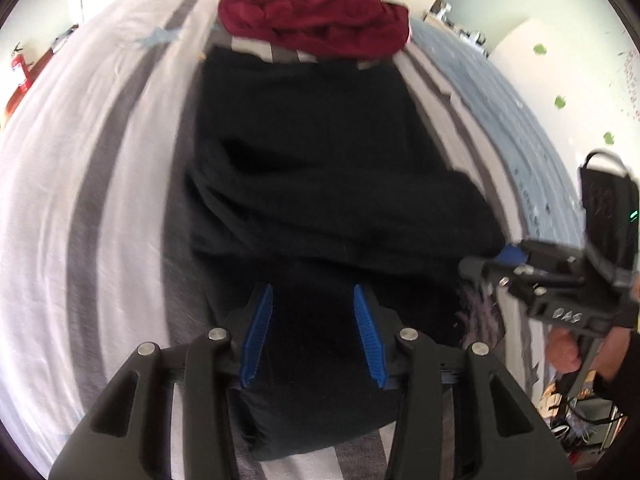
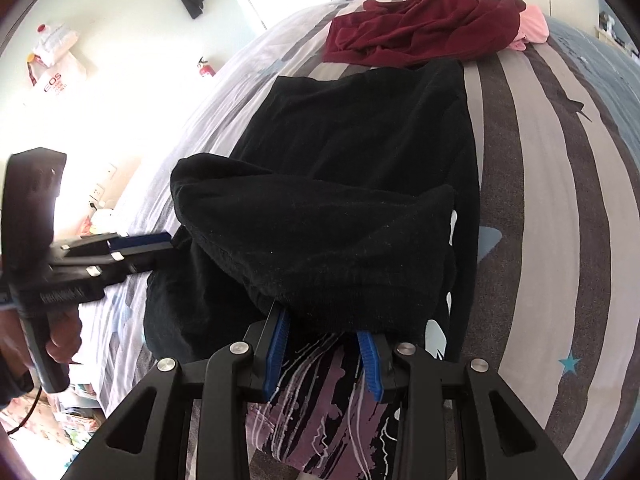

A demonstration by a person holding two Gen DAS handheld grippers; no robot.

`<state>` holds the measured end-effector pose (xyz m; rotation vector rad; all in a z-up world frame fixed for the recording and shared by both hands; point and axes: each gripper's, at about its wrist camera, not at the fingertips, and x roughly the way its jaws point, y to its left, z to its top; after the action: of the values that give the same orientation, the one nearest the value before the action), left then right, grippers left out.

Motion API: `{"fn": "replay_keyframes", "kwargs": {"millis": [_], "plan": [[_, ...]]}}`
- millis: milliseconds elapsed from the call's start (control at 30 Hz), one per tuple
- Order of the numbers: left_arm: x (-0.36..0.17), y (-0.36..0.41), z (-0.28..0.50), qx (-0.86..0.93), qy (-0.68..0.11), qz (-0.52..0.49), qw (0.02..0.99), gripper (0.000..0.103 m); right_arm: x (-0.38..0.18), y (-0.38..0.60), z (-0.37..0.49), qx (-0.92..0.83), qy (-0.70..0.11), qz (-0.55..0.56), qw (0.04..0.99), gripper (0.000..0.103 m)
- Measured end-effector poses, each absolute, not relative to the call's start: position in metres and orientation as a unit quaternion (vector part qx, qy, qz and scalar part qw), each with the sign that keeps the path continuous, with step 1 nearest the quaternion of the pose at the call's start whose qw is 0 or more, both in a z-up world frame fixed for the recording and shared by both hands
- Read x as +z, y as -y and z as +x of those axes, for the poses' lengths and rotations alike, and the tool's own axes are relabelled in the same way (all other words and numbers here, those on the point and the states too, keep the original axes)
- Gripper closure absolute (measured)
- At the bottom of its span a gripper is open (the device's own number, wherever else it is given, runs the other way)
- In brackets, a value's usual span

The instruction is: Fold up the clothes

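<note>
Black knitted garment (image 2: 352, 184) is laid lengthwise along the middle of the frame in both wrist views, on a bed covered by a grey-and-white striped sheet (image 2: 560, 200). Its near part is seen doubled over into a thick fold (image 2: 320, 248) at centre frame. A purple-and-black patterned cloth (image 2: 320, 400) is shown beneath the fold, at the lower centre of the right wrist view.

The right gripper (image 2: 324, 354) is shown at the lower centre with its blue-padded jaws spread apart, the hem of the fold lying over the fingertips; whether cloth is pinched cannot be told. The left gripper (image 1: 313, 334) is shown at the lower centre of its own view, jaws likewise spread apart, with black fabric between and below them, not clamped. In the right wrist view the same tool is seen at the left edge, its tip touching the side of the fold.

A crumpled dark red garment (image 1: 316, 20) is seen at the top of both frames, beyond the black one. A pink cloth (image 2: 530, 26) lies just beside it at the upper right. A red fire extinguisher (image 2: 205, 67) stands at the wall, upper left.
</note>
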<state>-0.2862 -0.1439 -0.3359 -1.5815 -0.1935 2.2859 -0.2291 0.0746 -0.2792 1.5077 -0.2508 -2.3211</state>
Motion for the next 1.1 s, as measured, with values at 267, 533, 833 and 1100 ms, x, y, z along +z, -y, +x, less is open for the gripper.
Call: {"fn": "replay_keyframes", "kwargs": {"millis": [267, 533, 833, 1100], "plan": [[-0.319, 0.153, -0.377, 0.844, 0.08, -0.511, 0.139, 0.067, -0.252, -0.087, -0.305, -0.856, 0.098, 0.481, 0.163, 0.072], [-0.303, 0.184, -0.404, 0.863, 0.081, -0.49, 0.094, 0.066, -0.218, -0.129, -0.357, -0.88, 0.14, 0.437, 0.122, 0.072], [-0.351, 0.183, -0.395, 0.841, 0.05, -0.531, 0.089, 0.064, -0.275, -0.112, -0.338, -0.853, 0.087, 0.503, 0.104, 0.072], [-0.357, 0.167, -0.4, 0.847, 0.015, -0.521, 0.105, 0.062, -0.3, -0.11, -0.365, -0.844, 0.086, 0.521, 0.094, 0.071]]}}
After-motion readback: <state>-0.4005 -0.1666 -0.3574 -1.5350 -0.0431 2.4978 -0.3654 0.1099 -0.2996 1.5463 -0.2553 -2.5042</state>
